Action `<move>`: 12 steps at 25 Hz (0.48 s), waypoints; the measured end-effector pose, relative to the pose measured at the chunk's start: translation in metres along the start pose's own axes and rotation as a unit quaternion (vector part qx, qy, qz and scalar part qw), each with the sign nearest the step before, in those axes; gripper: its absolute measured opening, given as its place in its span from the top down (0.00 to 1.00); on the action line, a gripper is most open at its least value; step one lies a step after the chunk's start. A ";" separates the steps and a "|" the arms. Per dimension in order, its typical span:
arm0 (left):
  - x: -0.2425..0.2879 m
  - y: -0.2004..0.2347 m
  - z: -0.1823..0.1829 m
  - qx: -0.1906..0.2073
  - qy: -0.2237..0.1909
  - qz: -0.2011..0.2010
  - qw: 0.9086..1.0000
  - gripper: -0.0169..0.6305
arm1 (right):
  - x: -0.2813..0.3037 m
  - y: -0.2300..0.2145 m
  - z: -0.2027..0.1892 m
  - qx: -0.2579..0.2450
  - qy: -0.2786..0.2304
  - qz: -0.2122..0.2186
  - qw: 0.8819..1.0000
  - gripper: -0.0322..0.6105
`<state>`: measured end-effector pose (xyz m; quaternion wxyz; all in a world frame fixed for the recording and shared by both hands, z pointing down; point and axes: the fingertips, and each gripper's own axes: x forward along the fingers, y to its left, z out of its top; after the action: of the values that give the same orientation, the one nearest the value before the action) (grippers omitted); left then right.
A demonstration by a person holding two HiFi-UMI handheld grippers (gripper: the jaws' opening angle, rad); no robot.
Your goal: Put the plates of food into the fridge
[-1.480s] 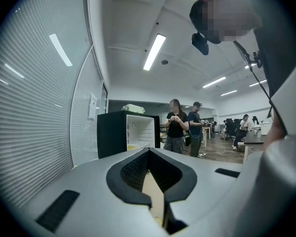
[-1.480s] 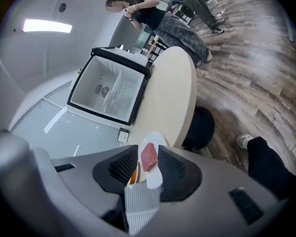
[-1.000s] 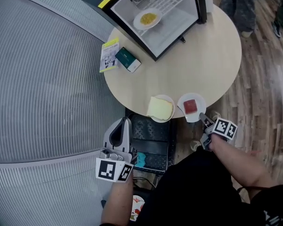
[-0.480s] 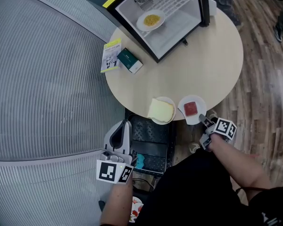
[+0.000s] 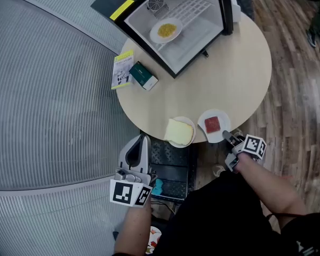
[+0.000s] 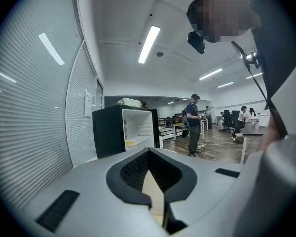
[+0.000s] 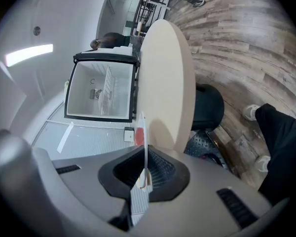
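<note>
With the jaws of the right gripper (image 5: 228, 136) pinched shut on the near rim of the small plate carrying the red slab (image 5: 214, 125), at the bench's (image 5: 229, 73) near edge just beside the plate of pale yellow food (image 5: 180, 132), treat this as the start of the carry. Cannot tell whether lifted clear or resting on the edge. Raise gently and hold the plate level, since a one-sided rim pinch will probably let the far side droop and the food slide. Firm the grip before travelling, not during. Steer across the bench toward the open fridge (image 5: 197, 33) at the far side, passing right of the dark green box (image 5: 144, 75) and the leaflet (image 5: 122, 69). Aim for bare shelf beside the plate of yellow food (image 5: 167, 30) already inside, clear of it and of the door frame. Set down flat before letting go. Leave the left gripper (image 5: 143, 138), hanging off the bench's near left edge with its jaws together on nothing, ready for the second plate.
</note>
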<state>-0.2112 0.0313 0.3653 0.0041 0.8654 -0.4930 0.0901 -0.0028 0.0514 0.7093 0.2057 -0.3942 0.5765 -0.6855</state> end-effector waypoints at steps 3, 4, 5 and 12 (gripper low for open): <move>0.009 0.001 0.003 -0.004 -0.001 0.000 1.000 0.97 | 0.001 0.017 0.013 -0.003 -0.003 0.008 1.000 0.92; 0.012 0.002 0.005 -0.004 -0.003 0.000 1.000 0.97 | 0.001 0.023 0.018 -0.002 -0.006 0.010 1.000 0.92; 0.015 0.003 0.008 -0.004 -0.006 0.000 1.000 0.97 | 0.001 0.030 0.024 -0.002 -0.010 0.012 1.000 0.92; 0.042 0.012 0.036 -0.012 -0.038 0.005 0.999 0.97 | 0.005 0.083 0.075 -0.037 -0.025 0.031 0.999 0.92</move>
<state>-0.1954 -0.0141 0.3355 -0.0044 0.8656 -0.4981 0.0508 0.0382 -0.0207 0.6337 0.2264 -0.4006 0.6079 -0.6471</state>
